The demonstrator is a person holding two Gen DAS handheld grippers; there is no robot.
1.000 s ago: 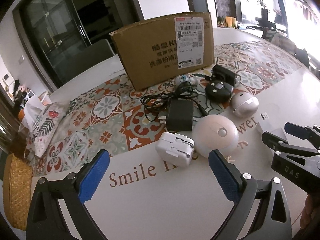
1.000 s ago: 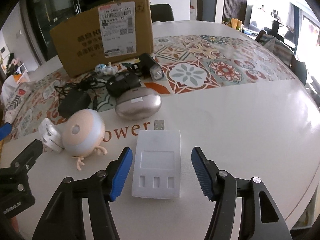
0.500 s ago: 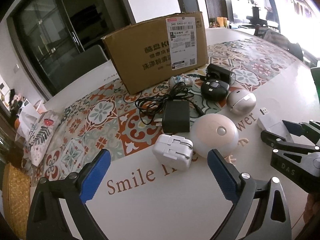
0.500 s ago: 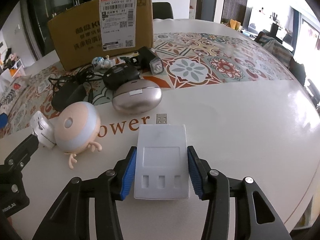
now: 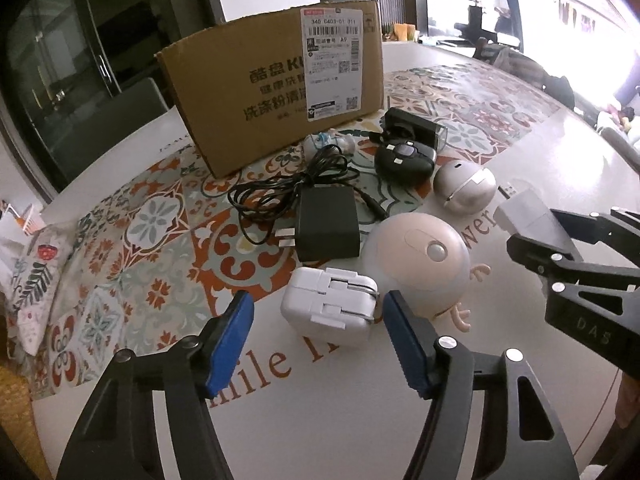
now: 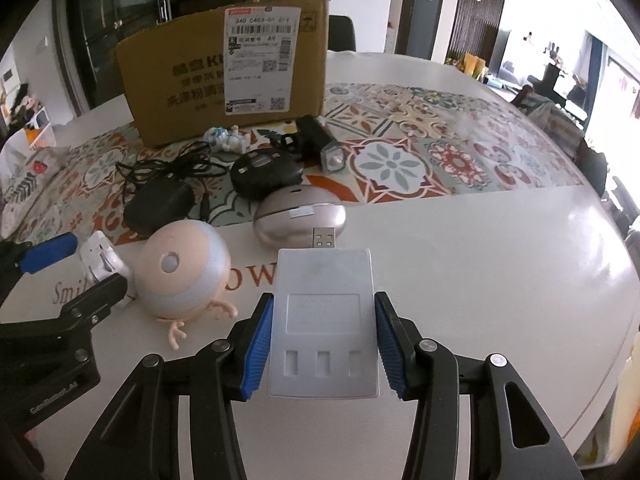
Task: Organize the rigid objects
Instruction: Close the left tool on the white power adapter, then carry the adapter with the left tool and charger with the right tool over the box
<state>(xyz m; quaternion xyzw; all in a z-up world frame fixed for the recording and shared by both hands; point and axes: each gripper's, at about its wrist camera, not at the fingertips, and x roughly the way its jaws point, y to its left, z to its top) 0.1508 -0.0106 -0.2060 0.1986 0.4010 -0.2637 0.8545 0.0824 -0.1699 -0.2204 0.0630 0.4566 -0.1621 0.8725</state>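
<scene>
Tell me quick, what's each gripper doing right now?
Left gripper: open, jaws just closing around the white plug adapter, pads not yet touching it.
Right gripper: shut on the white USB charger.

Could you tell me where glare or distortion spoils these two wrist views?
Left wrist view: windows at upper right blow out to white; the cardboard box bows from fisheye. Right wrist view: glare sheens the white table at right; dark vignette at the corners; the label text stays soft.

White round table (image 6: pixel 480 264), patterned tile runner (image 6: pixel 420 160), cardboard box (image 6: pixel 200 80), white charger (image 5: pixel 330 306), round lamp (image 5: pixel 416 268).
</scene>
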